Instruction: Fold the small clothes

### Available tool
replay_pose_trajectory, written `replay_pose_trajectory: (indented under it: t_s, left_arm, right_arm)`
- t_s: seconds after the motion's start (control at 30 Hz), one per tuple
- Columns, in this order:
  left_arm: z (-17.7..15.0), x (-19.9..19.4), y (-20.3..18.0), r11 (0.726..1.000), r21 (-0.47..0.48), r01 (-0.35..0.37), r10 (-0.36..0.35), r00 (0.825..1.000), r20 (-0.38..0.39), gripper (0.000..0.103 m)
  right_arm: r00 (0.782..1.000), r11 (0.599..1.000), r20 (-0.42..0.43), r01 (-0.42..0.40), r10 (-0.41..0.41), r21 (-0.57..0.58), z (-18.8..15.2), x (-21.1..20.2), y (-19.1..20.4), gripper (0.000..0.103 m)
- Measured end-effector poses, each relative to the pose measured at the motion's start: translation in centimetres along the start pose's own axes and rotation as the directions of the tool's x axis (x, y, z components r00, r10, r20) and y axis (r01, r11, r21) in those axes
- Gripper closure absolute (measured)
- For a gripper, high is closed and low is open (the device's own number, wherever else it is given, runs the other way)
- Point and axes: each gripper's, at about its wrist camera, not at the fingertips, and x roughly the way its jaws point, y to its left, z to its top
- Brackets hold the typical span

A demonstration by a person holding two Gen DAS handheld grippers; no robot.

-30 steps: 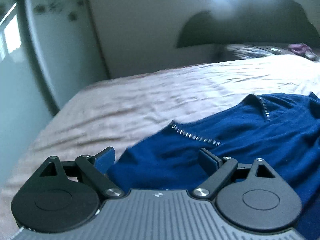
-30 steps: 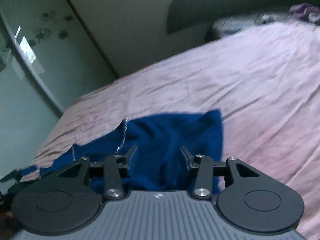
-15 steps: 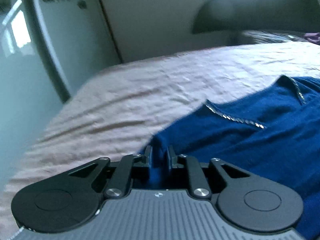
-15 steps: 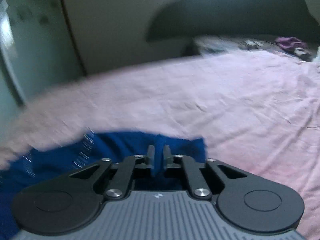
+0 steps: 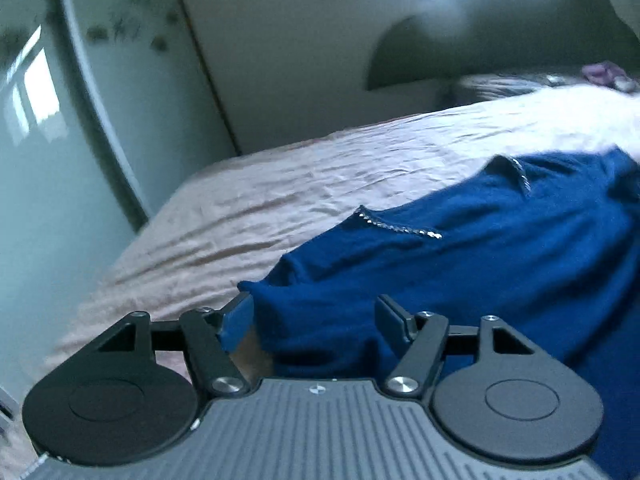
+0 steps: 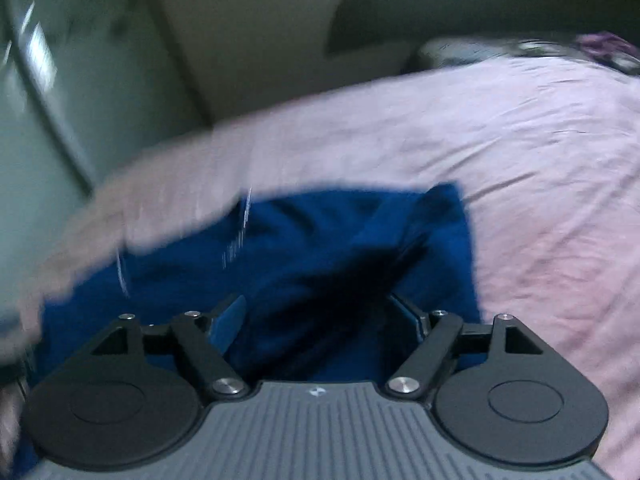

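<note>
A dark blue garment with a line of shiny studs lies spread on the pink bedsheet. My left gripper is open, its jaws wide apart over the garment's near left corner, which lies loose between them. In the right wrist view the same blue garment lies bunched, with a dark fold in the middle. My right gripper is open over its near edge and holds nothing. This view is motion-blurred.
The bed's left edge runs beside a pale green wardrobe door and a wall. A dark headboard, a patterned pillow and a purple item are at the far end. Bare pink sheet extends to the right.
Both grippers were open, shut on the blue garment half a second ago, and have now opened and let it go. The cloth has dropped back on the sheet.
</note>
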Motion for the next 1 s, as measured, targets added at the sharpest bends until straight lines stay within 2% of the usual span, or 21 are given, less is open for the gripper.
replay_pose_trajectory:
  t_s: [0.07,0.13,0.2,0.23,0.3,0.37,0.43,0.6,0.7,0.73,0.8,0.93,1.0]
  left_arm:
    - [-0.5,-1.4,-0.6,1.0,0.03,0.002,-0.003,1.0,0.031,0.027]
    - [-0.6,-2.6,-0.9,0.999,0.035,0.023,-0.024,0.999,0.044,0.026]
    - [-0.5,-3.7,-1.0,0.999,0.023,0.04,-0.041,0.997,0.062,0.025]
    - [-0.4,-4.1,-1.1,0.999,0.021,0.049,-0.05,0.996,0.072,0.023]
    - [-0.3,-4.8,-1.5,0.997,0.033,0.07,-0.073,0.994,0.085,0.021]
    - [-0.3,-5.4,-2.0,0.994,0.057,0.09,-0.095,0.991,0.091,0.018]
    - [-0.3,-5.7,-2.7,0.991,0.085,0.099,-0.107,0.99,0.092,0.014]
    - [-0.1,-5.3,-4.0,0.989,0.113,0.095,-0.104,0.991,0.08,0.013]
    - [0.0,-5.4,-4.3,0.987,0.102,0.121,-0.128,0.989,0.067,0.013]
    - [0.0,-5.4,-4.3,0.987,0.104,0.121,-0.129,0.99,0.065,0.013]
    - [-0.2,-5.7,-4.2,0.988,0.109,0.109,-0.118,0.99,0.072,0.013]
    - [-0.4,-6.2,-3.3,0.99,0.088,0.107,-0.113,0.992,0.061,0.013]
    - [-0.6,-6.7,-2.8,0.99,0.071,0.118,-0.122,0.991,0.058,0.013]
  right_arm:
    - [0.996,0.999,0.09,-0.015,0.01,0.051,0.4,-1.8,-1.0,0.025]
    - [0.993,0.991,0.115,-0.005,-0.011,0.136,0.7,-2.4,-2.6,0.026]
    - [0.995,0.968,0.099,-0.044,0.02,0.247,1.1,-2.0,-4.8,0.048]
    - [0.996,0.96,0.083,-0.053,0.031,0.275,0.9,-1.6,-5.5,0.065]
    - [0.999,0.95,0.049,-0.037,0.023,0.309,0.5,-0.6,-6.8,0.07]
    - [1.0,0.95,0.027,-0.022,0.014,0.313,-0.1,0.5,-7.3,0.082]
    - [1.0,0.96,0.017,-0.016,0.012,0.278,-0.3,1.1,-7.5,0.083]
    - [0.998,0.992,-0.018,0.065,-0.064,0.106,1.5,3.0,-4.8,0.083]
    - [0.998,0.995,-0.031,0.058,-0.056,0.084,2.1,4.3,-4.6,0.083]
    - [0.998,0.995,-0.031,0.055,-0.052,0.087,2.2,4.6,-5.0,0.096]
    - [0.999,0.993,-0.006,0.042,-0.041,0.114,2.2,3.7,-5.5,0.102]
    - [0.997,0.99,0.065,0.024,-0.033,0.136,1.7,-0.2,-6.4,0.103]
    - [0.996,0.992,0.066,0.057,-0.065,0.112,1.2,-1.9,-6.5,0.102]
